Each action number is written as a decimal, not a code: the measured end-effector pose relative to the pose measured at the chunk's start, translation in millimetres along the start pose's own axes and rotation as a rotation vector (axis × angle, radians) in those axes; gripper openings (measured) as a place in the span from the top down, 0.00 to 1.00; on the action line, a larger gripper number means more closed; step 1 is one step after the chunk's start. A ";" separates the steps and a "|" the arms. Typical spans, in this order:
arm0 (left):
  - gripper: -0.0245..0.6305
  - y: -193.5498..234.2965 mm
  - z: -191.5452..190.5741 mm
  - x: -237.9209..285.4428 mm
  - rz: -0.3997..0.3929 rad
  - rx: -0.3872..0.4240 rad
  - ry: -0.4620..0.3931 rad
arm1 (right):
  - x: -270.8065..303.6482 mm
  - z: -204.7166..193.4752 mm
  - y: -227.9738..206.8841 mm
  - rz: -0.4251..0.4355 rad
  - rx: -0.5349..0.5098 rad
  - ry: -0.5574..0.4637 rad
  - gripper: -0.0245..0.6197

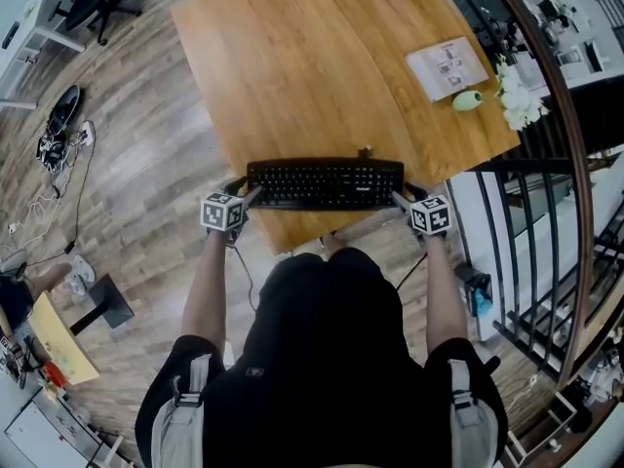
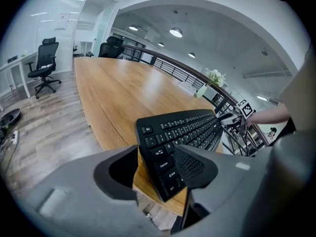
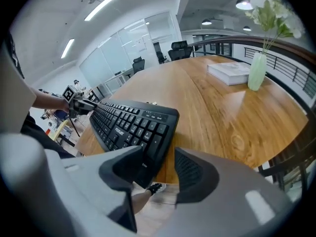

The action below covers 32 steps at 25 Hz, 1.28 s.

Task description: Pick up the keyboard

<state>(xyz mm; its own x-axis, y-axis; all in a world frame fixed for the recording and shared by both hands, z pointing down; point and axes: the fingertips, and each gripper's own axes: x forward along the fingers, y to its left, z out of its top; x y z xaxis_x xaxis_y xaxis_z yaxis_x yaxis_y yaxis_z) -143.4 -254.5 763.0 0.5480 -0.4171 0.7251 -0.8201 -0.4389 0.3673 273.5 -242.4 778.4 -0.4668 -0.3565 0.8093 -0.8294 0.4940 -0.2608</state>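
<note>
A black keyboard (image 1: pixel 325 184) lies along the near edge of the wooden table (image 1: pixel 312 66). My left gripper (image 1: pixel 252 194) is at its left end and my right gripper (image 1: pixel 398 200) at its right end. In the left gripper view the left gripper (image 2: pixel 158 171) stands open. The keyboard's (image 2: pixel 182 127) near corner lies between the jaws, with bare wood showing beside it. In the right gripper view the right gripper (image 3: pixel 158 171) is open too. The keyboard's (image 3: pixel 133 122) end sits between its jaws, apart from the right-hand one.
A white book (image 1: pixel 447 67) and a green vase (image 1: pixel 467 99) with white flowers (image 1: pixel 520 100) stand at the table's far right. A metal railing (image 1: pixel 546 261) runs close on the right. An office chair (image 1: pixel 93 3) and cables (image 1: pixel 58 144) occupy the floor at left.
</note>
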 end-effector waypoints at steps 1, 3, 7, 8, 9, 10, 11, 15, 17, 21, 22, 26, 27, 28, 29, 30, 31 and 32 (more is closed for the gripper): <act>0.63 1.0 -1.4 0.7 -0.001 -0.006 0.004 | 1.1 0.0 0.5 0.014 0.013 -0.001 0.64; 0.63 2.6 -3.9 3.6 -0.001 -0.015 0.013 | 2.3 0.3 -0.3 0.039 0.034 -0.006 0.64; 0.62 5.0 -7.4 8.3 -0.009 -0.059 0.014 | 3.4 -0.6 -0.6 0.079 0.049 -0.005 0.64; 0.62 6.0 -7.6 8.9 -0.016 -0.075 0.011 | 3.8 0.0 0.1 0.091 0.052 -0.004 0.64; 0.62 6.6 -7.7 9.3 -0.025 -0.091 0.009 | 4.4 0.7 1.7 0.107 0.058 -0.004 0.64; 0.62 6.9 -7.8 9.6 -0.032 -0.105 0.007 | 5.1 1.1 3.9 0.126 0.065 -0.003 0.64; 0.62 7.3 -8.2 9.7 -0.036 -0.113 0.007 | 5.9 1.1 6.0 0.142 0.072 -0.002 0.64; 0.59 8.7 -10.0 8.1 -0.029 -0.096 0.017 | 7.7 -0.2 8.3 0.142 0.058 0.008 0.64; 0.59 8.6 -10.0 8.8 -0.043 -0.104 0.021 | 9.3 0.2 8.4 0.144 0.054 0.011 0.64; 0.66 5.3 -11.4 12.3 -0.113 -0.185 0.016 | 12.8 -1.1 7.8 0.171 0.100 0.006 0.64; 0.67 4.8 -11.4 12.1 -0.120 -0.197 0.013 | 13.0 -1.2 8.8 0.178 0.117 0.001 0.64; 0.67 3.4 -9.1 11.4 -0.132 -0.209 0.000 | 12.0 0.7 11.7 0.178 0.162 -0.012 0.65; 0.67 2.8 -8.5 10.9 -0.131 -0.207 0.001 | 11.7 1.2 11.7 0.172 0.164 -0.010 0.65; 0.67 1.8 -8.1 10.3 -0.130 -0.204 0.001 | 11.3 1.1 11.9 0.168 0.167 -0.006 0.65; 0.67 0.6 -7.9 9.6 -0.131 -0.202 0.000 | 11.0 0.9 12.5 0.165 0.173 -0.004 0.66; 0.67 -0.5 -7.6 8.9 -0.133 -0.202 -0.003 | 10.7 0.7 13.2 0.163 0.182 -0.004 0.66; 0.64 -1.3 -7.1 8.3 -0.135 -0.202 -0.008 | 10.1 0.6 13.8 0.159 0.190 -0.005 0.66; 0.64 -1.7 -6.6 7.8 -0.134 -0.204 -0.013 | 9.3 0.4 14.0 0.152 0.195 -0.006 0.66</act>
<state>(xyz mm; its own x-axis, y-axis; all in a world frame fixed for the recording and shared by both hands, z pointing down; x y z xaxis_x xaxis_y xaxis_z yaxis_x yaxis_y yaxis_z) -138.8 -251.8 771.8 0.6552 -0.3767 0.6549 -0.7555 -0.3221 0.5705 257.4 -239.1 782.1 -0.5919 -0.2953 0.7499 -0.7930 0.3800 -0.4762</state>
